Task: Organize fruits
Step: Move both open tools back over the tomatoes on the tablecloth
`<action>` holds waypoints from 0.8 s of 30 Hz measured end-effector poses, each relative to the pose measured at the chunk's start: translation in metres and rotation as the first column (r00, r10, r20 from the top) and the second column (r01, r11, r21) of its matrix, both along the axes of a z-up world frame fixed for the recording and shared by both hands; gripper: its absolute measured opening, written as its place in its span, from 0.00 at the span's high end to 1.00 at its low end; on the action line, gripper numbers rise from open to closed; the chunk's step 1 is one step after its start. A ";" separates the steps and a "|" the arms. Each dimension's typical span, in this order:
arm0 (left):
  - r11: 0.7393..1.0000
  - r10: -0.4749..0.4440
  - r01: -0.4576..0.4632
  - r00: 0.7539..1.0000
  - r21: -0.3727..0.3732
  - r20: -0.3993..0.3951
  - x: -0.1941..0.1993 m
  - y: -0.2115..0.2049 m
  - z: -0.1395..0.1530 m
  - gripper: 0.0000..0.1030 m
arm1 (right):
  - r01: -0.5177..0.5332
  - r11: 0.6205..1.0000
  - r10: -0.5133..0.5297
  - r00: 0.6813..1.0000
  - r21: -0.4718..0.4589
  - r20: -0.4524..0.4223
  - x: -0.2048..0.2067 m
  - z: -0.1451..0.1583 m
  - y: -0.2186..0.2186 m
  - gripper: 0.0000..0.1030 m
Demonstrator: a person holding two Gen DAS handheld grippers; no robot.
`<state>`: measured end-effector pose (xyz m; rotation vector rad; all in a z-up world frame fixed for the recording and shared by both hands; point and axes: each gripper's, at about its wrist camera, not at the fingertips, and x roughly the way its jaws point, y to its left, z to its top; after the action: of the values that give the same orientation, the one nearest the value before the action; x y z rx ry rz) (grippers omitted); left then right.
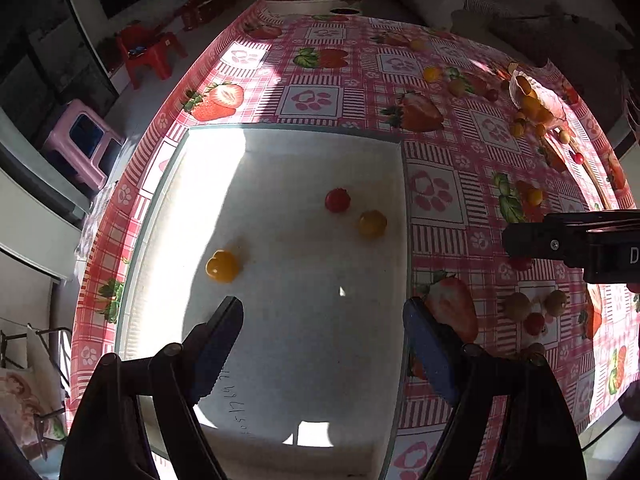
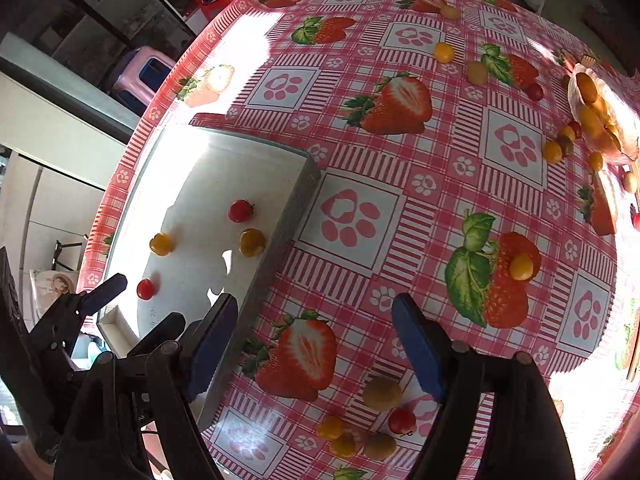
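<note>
Red plastic chair point(image 1: 150, 54), pink stool point(image 1: 86, 142), pale floor, hard sunlight patches

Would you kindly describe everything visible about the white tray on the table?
The white tray is a shallow rectangular box with low grey-edged walls and a matte white floor, lying flat on the strawberry-print tablecloth near the table's edge. Sunlight falls across one end. Inside lie two red cherry tomatoes and two yellow ones, apart. Faint handwriting marks the floor. Neither claw touches it.
</note>
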<state>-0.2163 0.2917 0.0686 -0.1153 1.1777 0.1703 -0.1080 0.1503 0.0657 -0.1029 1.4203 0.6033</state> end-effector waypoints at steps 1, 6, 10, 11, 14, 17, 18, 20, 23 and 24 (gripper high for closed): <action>1.000 -0.023 0.023 1.000 -0.005 0.002 0.002 -0.008 0.002 0.19 | 0.026 1.000 -0.026 1.000 -0.010 -0.004 -0.001 -0.001 -0.014 0.20; 0.990 -0.142 0.142 0.990 -0.028 -0.010 0.010 -0.050 0.002 0.19 | 0.112 0.991 -0.113 0.993 -0.077 -0.014 -0.006 -0.010 -0.070 0.20; 0.976 -0.215 0.212 0.975 -0.044 -0.051 0.005 -0.080 -0.010 0.19 | 0.144 0.983 -0.150 0.988 -0.116 -0.038 -0.017 -0.020 -0.102 0.20; 0.974 -0.225 0.223 0.972 -0.048 -0.060 0.004 -0.086 -0.014 0.19 | 0.146 0.982 -0.152 0.987 -0.122 -0.045 -0.020 -0.023 -0.107 0.20; 0.966 -0.256 0.251 0.962 -0.063 -0.093 -0.002 -0.099 -0.026 0.19 | 0.140 0.980 -0.148 0.987 -0.141 -0.053 -0.029 -0.030 -0.117 0.20; 0.962 -0.268 0.259 0.957 -0.084 -0.116 -0.004 -0.107 -0.036 0.19 | 0.127 0.980 -0.138 0.989 -0.154 -0.058 -0.036 -0.036 -0.124 0.20; 0.962 -0.267 0.257 0.956 -0.093 -0.121 -0.004 -0.109 -0.039 0.19 | 0.124 0.980 -0.134 0.989 -0.156 -0.057 -0.038 -0.037 -0.125 0.20; 0.962 -0.264 0.252 0.956 -0.105 -0.129 -0.002 -0.111 -0.045 0.19 | 0.116 0.981 -0.127 0.990 -0.153 -0.060 -0.040 -0.039 -0.125 0.21; 0.967 -0.237 0.223 0.965 -0.127 -0.115 0.002 -0.111 -0.049 0.19 | 0.113 0.983 -0.124 0.990 -0.144 -0.066 -0.042 -0.042 -0.126 0.30; 0.968 -0.230 0.215 0.966 -0.126 -0.115 0.004 -0.111 -0.050 0.19 | 0.114 0.983 -0.125 0.990 -0.141 -0.068 -0.042 -0.043 -0.126 0.31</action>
<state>-0.2122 0.1810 0.0190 -0.0703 1.3197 -0.0888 -0.1496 0.0241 0.0230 -0.1036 1.5304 0.4139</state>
